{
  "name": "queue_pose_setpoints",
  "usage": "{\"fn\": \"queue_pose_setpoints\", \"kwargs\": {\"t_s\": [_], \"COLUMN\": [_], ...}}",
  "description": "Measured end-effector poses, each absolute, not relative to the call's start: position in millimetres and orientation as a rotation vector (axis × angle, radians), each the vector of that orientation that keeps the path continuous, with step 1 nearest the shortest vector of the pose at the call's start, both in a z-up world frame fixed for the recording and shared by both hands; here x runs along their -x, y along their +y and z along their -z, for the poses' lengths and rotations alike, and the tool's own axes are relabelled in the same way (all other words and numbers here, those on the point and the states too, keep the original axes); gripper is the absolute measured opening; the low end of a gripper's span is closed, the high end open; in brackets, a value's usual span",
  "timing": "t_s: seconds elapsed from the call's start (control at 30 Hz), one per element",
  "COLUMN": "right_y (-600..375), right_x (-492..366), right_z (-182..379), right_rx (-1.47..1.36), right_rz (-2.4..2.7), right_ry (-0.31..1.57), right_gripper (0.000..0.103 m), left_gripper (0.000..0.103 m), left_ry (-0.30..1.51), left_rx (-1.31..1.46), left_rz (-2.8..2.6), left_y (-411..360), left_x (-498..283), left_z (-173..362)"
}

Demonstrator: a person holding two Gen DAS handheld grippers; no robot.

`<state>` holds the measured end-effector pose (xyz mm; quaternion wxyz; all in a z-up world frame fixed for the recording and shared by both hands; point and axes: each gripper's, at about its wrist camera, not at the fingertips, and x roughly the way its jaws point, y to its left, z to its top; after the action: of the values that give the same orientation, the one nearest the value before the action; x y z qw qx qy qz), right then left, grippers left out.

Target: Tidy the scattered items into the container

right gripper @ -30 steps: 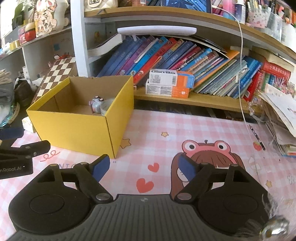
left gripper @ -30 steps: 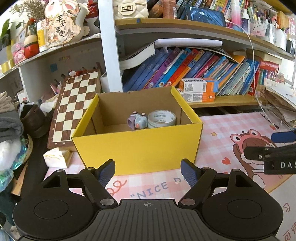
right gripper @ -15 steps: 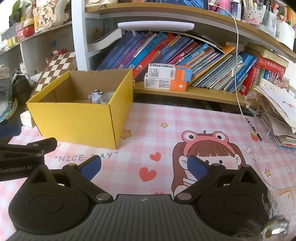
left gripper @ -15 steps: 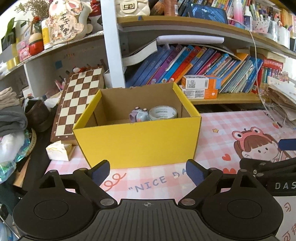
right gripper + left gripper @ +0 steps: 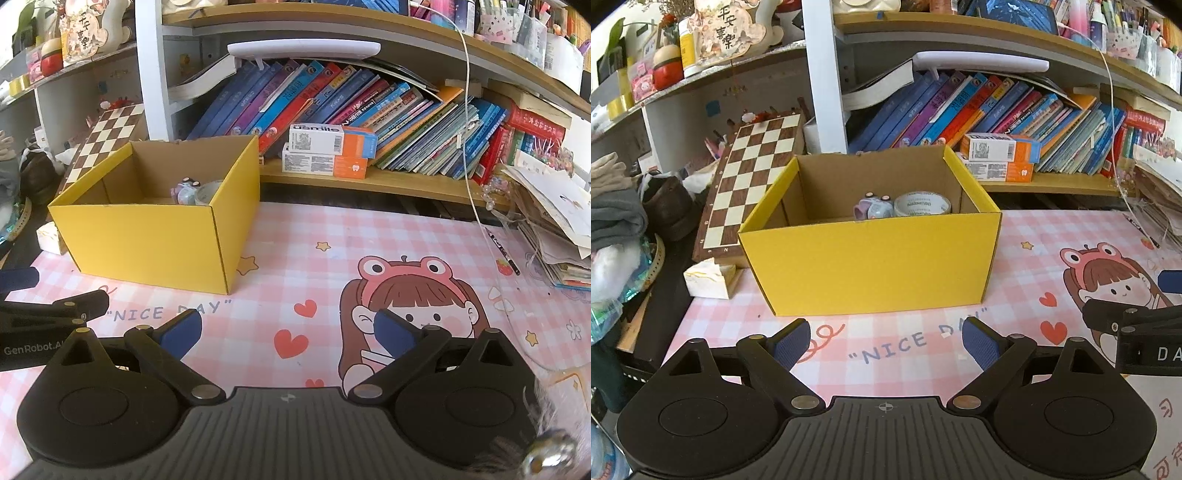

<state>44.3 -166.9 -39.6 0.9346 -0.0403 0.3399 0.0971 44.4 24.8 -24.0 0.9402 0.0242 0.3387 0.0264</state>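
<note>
- My left gripper (image 5: 886, 341) and right gripper (image 5: 288, 332) have just been opening; both gape with nothing between them.
- Inside the yellow box (image 5: 871, 266), the tape roll (image 5: 922, 204) looks light and stiff; I'd pinch its rim.

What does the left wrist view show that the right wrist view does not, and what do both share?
Only the left wrist view shows the folded grey clothing at far left and the whole wooden chessboard.

Only the right wrist view shows the dark pen on the mat and the slumped pile of papers at far right.

Both show the yellow cardboard box holding a roll of clear tape and a small purple toy, plus the pink checked mat.
</note>
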Motion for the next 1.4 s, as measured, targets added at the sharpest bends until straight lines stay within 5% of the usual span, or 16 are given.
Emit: {"fn": "queue_pose_setpoints", "kwargs": {"t_s": [1.4], "right_y": [-163.2], "right_x": [-44.5], "right_z": [42.9], "right_rx": [0.080], "right_rz": [-0.184], "right_ry": [0.714], "right_gripper": [0.101], "left_gripper": [0.102], "left_ry": [0.676], "left_rx": [-0.075], "left_rz": [-0.050], "left_y": [19.9], "left_x": [-43.0], "left_z": [25.0]}}
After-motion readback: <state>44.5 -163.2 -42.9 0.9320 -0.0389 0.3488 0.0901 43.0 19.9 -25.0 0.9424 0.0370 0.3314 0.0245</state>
